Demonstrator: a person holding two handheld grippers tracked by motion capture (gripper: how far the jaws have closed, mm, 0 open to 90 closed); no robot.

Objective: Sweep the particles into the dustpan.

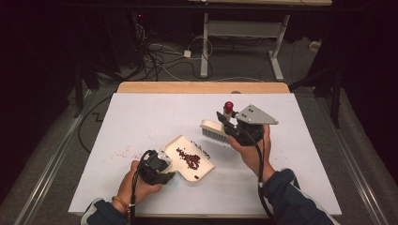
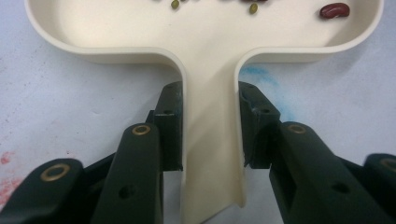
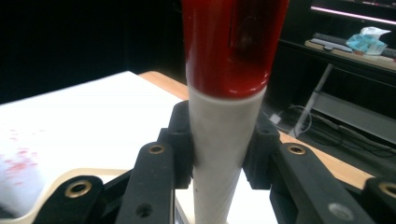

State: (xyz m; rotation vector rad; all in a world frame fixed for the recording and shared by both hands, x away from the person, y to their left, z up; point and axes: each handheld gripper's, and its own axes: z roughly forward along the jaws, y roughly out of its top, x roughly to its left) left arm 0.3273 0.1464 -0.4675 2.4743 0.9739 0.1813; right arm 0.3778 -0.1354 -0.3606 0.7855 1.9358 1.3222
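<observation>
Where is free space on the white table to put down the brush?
Bare patches: the far left of the white table, beyond the cream plastic dustpan, and the right strip beside the white-bristled, red-tipped brush. Crowded: the middle, with scattered red beans and both grippers.

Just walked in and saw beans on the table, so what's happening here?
A person is sweeping up spilled beans. The left tongs are shut on the handle of a cream plastic dustpan lying on the white table, with a pile of dark red beans in it. The right tongs grip a white brush with a red-tipped handle, held just beyond the pan. A few beans lie near its edge.
</observation>
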